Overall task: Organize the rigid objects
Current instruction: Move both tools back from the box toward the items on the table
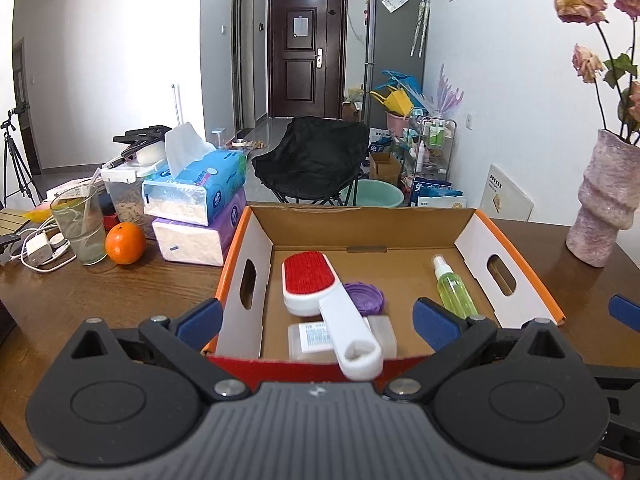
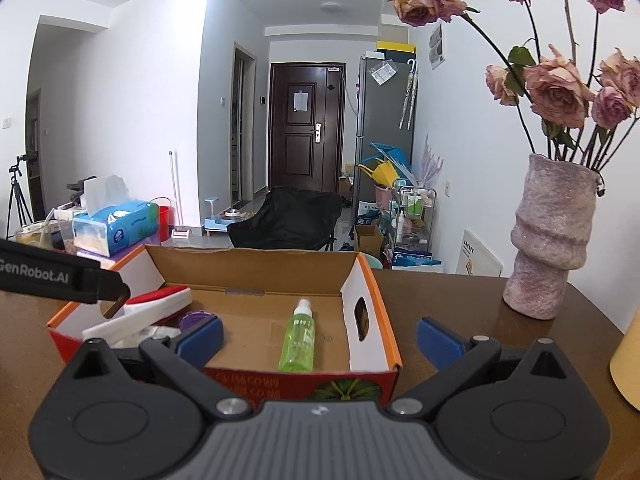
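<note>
An open cardboard box [image 1: 248, 248] with orange rims stands on the brown table. Inside lie a white lint brush with a red pad [image 1: 316, 284], a purple lid [image 1: 364, 298], a clear plastic case with a label [image 1: 312, 338] and a green spray bottle [image 1: 454, 288]. My left gripper [image 1: 318, 322] is open, hovering over the box's near wall with nothing between its fingers. In the right wrist view the same box [image 2: 370, 280] holds the spray bottle [image 2: 299, 338] and the brush [image 2: 156, 304]. My right gripper [image 2: 320, 338] is open and empty above the box's near right corner.
Left of the box sit stacked tissue packs [image 1: 196, 200], an orange [image 1: 125, 243], a glass with a straw [image 1: 80, 228] and chargers. A pink vase with dried roses [image 2: 548, 236] stands at the table's right. A yellow object [image 2: 628, 360] shows at the far right edge.
</note>
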`<state>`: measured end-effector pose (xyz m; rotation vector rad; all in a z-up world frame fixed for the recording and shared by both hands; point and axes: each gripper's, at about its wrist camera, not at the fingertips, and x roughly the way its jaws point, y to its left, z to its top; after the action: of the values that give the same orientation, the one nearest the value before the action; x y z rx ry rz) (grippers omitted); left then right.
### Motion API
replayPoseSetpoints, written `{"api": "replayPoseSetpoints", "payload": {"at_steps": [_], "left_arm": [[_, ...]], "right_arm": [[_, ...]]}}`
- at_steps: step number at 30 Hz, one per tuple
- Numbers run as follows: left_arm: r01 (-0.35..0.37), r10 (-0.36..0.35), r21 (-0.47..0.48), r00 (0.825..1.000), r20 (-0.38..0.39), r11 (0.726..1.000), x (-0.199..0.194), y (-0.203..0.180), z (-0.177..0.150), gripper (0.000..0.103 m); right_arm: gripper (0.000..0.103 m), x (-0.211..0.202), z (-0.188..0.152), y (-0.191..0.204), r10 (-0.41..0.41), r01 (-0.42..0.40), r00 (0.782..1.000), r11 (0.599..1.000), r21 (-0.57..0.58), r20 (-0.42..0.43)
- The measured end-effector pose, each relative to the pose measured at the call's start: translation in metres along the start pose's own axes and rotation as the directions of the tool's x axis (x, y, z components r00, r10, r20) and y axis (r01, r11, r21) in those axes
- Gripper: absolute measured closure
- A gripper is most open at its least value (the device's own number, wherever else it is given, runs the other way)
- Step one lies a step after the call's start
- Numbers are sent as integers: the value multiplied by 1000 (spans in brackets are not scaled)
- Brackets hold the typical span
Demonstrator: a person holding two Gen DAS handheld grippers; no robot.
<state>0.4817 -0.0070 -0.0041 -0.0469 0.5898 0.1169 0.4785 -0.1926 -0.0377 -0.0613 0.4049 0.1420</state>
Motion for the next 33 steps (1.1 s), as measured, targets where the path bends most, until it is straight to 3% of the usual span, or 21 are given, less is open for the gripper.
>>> {"api": "replayPoseSetpoints", "payload": {"at_steps": [33], "left_arm": [[10, -9, 27, 998, -60, 1000, -63, -3, -72, 0]], "right_arm": [[0, -80, -56, 4, -39, 39, 997, 999, 9, -60]]}}
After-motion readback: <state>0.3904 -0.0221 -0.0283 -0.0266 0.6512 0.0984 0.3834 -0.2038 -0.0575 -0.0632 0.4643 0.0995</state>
